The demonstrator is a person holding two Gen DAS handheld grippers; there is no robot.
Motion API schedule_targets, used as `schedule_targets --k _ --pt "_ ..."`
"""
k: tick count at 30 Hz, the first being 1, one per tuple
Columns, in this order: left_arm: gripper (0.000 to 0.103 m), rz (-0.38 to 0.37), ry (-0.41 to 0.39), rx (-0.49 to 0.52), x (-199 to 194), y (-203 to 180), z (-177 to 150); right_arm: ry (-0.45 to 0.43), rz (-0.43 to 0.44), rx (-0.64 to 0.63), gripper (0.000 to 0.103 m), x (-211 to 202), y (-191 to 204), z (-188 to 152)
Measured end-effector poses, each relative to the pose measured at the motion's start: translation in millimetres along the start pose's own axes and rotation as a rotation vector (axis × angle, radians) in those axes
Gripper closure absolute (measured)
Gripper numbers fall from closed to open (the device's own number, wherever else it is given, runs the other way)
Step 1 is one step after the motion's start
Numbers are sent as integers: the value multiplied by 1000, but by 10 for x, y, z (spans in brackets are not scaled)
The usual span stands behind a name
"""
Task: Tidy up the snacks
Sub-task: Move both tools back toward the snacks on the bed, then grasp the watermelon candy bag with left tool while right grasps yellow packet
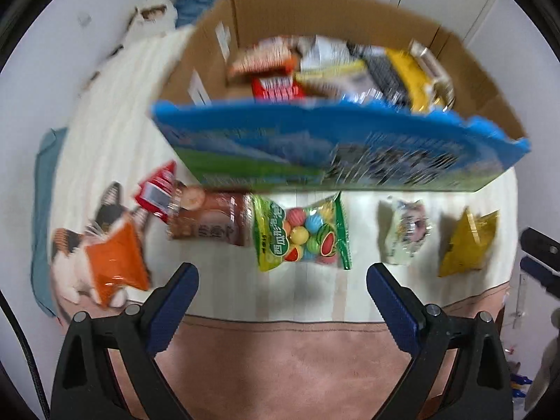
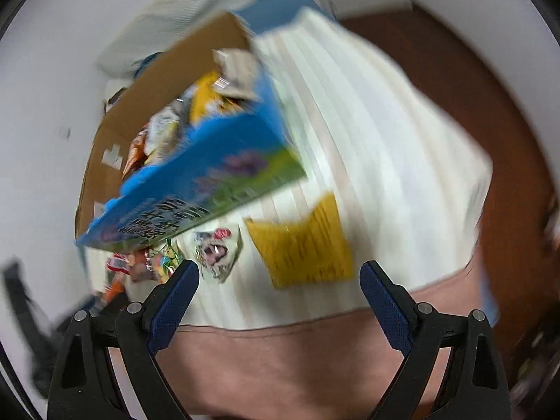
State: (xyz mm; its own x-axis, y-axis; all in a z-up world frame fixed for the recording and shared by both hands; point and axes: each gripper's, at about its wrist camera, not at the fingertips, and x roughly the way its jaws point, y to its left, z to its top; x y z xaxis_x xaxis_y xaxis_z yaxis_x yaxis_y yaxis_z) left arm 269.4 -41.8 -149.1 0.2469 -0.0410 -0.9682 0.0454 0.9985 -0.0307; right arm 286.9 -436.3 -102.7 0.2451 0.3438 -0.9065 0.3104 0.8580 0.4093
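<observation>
Orange packet (image 1: pixel 117 262) shows clearly only from the left tool (image 1: pixel 281 274); both tools gape wide, right tool (image 2: pixel 280 274) empty too.

L gripper (image 1: pixel 282 276) tilted steeply down, fingers wide apart, nothing held, R gripper (image 2: pixel 279 274) same, empty
</observation>
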Motion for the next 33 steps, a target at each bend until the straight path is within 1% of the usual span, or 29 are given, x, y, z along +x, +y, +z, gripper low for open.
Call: schedule_targets --k 2,3,5,7,9,12,15,16,18,19,20,21,22,23,24,25,26,27,28,29,30,32,33 --pt "5 11 -7 63 114 -91 35 29 28 52 8 87 -95 -7" --pt "5 24 -14 121 158 -167 56 47 48 77 8 137 -135 -14" --pt "5 72 -20 258 240 -346 77 74 74 98 8 197 -153 -24" --pt "5 125 -23 430 340 -550 60 87 87 114 8 254 -155 -10" --pt "5 189 -16 579 453 -706 -4 91 93 128 8 295 -155 10" --pt "5 262 10 770 629 -882 -126 101 104 157 8 368 -124 74" --pt "5 291 29 870 745 -971 -191 116 110 199 8 459 -122 127" --pt "5 290 41 902 795 -1003 -217 121 111 218 8 494 -135 134" --pt "8 274 40 944 841 -1056 -267 132 102 258 8 580 -160 146" --pt "15 265 35 965 851 -1085 -298 134 101 277 8 608 -180 150" --pt "25 249 35 985 863 -1109 -338 136 104 297 8 635 -206 156" --pt "28 236 35 990 867 -1128 -375 140 104 316 8 662 -232 155" --pt "35 235 32 987 864 -1138 -390 148 107 344 8 704 -269 148" --pt "37 231 32 970 852 -1151 -414 151 115 368 9 730 -309 139" --pt "38 227 31 948 857 -1147 -430 151 123 400 16 769 -363 115" --pt "39 217 34 918 854 -1134 -439 154 130 421 29 800 -407 96" --pt "39 190 47 859 847 -1064 -457 163 136 435 36 843 -449 72" --pt "39 160 65 801 829 -1029 -459 167 138 435 41 870 -470 48" --pt "39 114 99 709 805 -980 -486 165 127 420 47 884 -469 31" --pt "39 92 120 655 794 -951 -512 160 104 382 49 887 -443 20" --pt "39 65 150 577 786 -907 -564 158 95 351 49 903 -396 5" --pt "39 -7 202 448 781 -826 -668 156 50 235 50 887 -255 3" --pt "39 -44 227 377 784 -775 -718 151 6 135 50 867 -149 1"
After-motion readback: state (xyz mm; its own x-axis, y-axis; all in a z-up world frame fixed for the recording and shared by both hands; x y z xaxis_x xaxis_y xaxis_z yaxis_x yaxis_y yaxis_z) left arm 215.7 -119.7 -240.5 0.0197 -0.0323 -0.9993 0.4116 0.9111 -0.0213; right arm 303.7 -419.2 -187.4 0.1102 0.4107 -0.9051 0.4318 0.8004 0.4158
